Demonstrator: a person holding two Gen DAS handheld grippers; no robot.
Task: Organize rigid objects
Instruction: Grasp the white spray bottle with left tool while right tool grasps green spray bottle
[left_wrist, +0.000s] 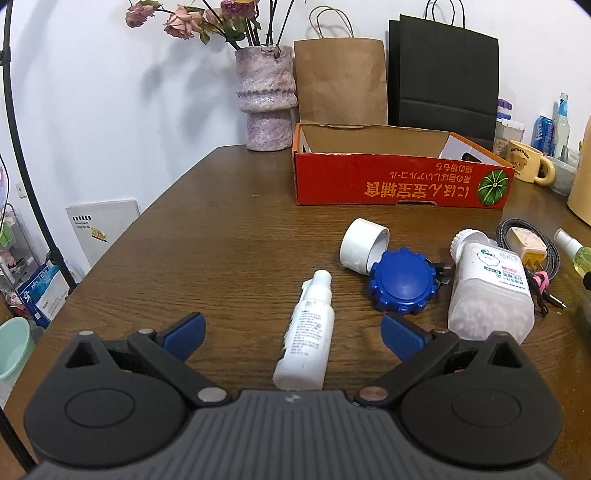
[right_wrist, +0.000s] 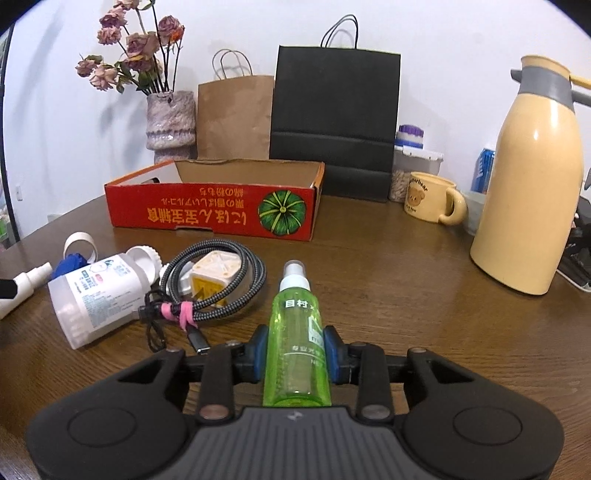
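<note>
White bottle between open jaws, green spray bottle clamped

The left gripper (left_wrist: 291, 332) stands wide open around a white spray bottle (left_wrist: 307, 339) lying on the wooden table (left_wrist: 221, 240), pads apart from it. Right of it, the right gripper (right_wrist: 295, 354) clamps a green spray bottle (right_wrist: 295, 332). The red cardboard box (right_wrist: 214, 210) sits farther back.

- Both my wrist views are evenly and brightly lit; the light seems to come from overhead and in front.
- The flowers (left_wrist: 192, 18) throw soft grey shadows on the white wall (left_wrist: 110, 92).
- A mild sheen lies on the wooden table (right_wrist: 388, 266), and a highlight streaks the yellow jug (right_wrist: 532, 177).
- Fisheye bending curves the table's edges; the corners go black.
- Focus is sharp, with no motion blur.
</note>
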